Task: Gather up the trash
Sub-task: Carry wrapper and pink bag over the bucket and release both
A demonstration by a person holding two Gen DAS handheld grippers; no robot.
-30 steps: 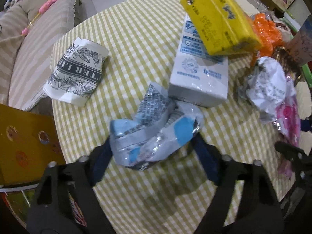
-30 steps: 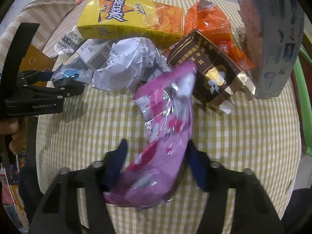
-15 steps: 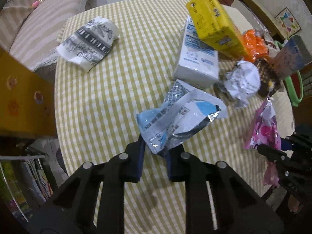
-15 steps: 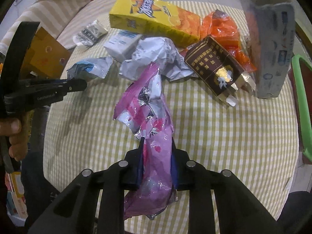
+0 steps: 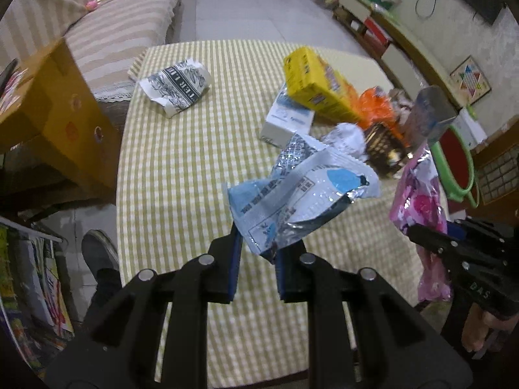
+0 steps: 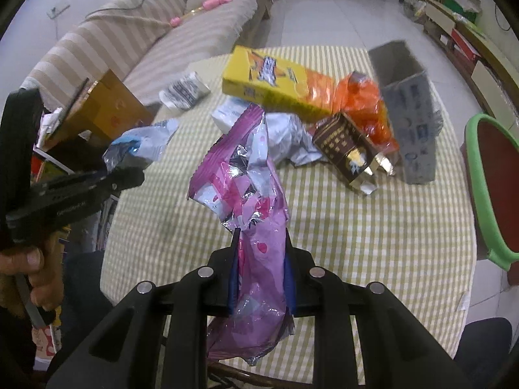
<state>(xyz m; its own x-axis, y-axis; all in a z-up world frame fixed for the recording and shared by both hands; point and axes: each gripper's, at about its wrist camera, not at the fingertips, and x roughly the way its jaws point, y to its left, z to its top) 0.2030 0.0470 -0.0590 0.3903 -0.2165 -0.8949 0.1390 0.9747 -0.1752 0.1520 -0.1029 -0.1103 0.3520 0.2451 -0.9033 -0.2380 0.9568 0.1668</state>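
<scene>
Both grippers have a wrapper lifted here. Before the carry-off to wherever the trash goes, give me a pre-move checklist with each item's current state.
1. Left gripper shut on the crumpled blue-and-silver foil wrapper: ok.
2. Right gripper shut on the crinkled pink foil wrapper: ok.
3. Both wrappers off the yellow-checked tablecloth: ok, both hang above it.
4. Grip depth: blue-and-silver wrapper pinched only at its lower corner, not ok; pink wrapper runs well through the jaws, ok.
5. Grippers apart from each other: ok, a gap shows in both views.
6. Trash container located: cannot tell; none is identifiable in either view.
</scene>
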